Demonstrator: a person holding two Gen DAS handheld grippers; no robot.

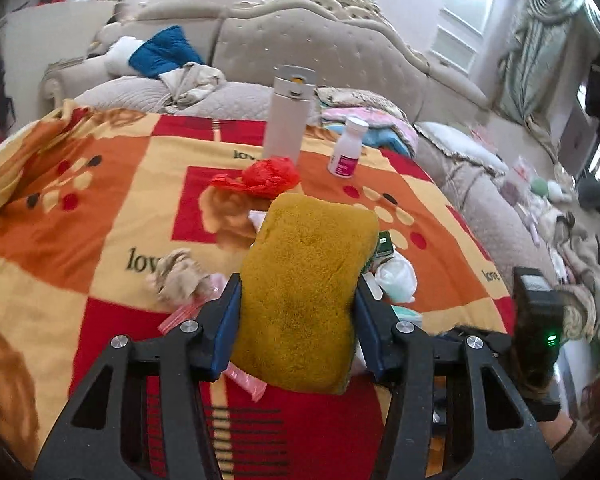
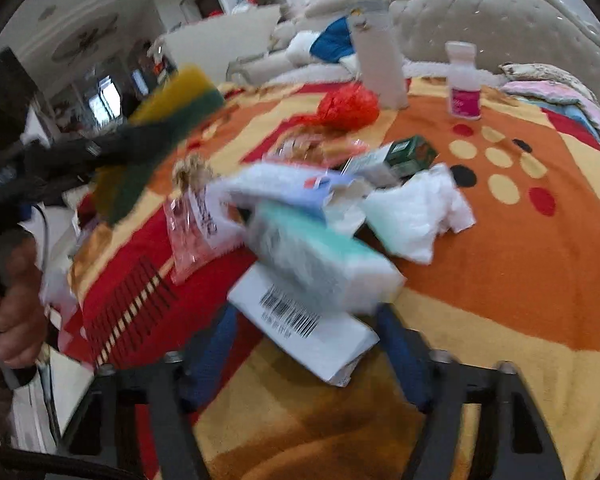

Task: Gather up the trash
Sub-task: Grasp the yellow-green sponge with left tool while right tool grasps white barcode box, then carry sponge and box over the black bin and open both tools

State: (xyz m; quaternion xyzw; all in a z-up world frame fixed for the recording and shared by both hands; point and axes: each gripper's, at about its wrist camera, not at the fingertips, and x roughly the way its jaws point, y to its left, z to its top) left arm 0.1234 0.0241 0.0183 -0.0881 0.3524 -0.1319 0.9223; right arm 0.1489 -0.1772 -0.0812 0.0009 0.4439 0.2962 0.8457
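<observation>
The left tool [image 1: 298,312] is clamped on a yellow sponge [image 1: 306,292], its blue pads pressed into both sides so the sponge bulges between them; the right wrist view shows the sponge's green scouring face [image 2: 160,140] and that it is lifted above the blanket-covered worktop [image 1: 100,220].

The right tool [image 2: 306,344] stands spread wide with nothing between its fingers. A white box with a barcode [image 2: 300,328] lies on the blanket just ahead of it, between the finger lines, with a blurred teal-and-white carton [image 2: 320,268] resting on top.

Beyond these the trash is heaped toward the middle of the worktop: a crumpled white tissue [image 2: 416,212], a green-and-white small box [image 2: 400,156], a blue-and-white flat packet [image 2: 300,188], a pink zip bag [image 2: 192,232] and a brownish crumpled wad [image 1: 178,276] that sits just left of the left tool's finger. A red plastic bag [image 1: 266,178] lies farther in, near the far edge.

At that far edge a tall white flask [image 1: 286,116] stands upright with a small white bottle [image 1: 346,148] carrying a pink label to its right, well apart from both tools.
</observation>
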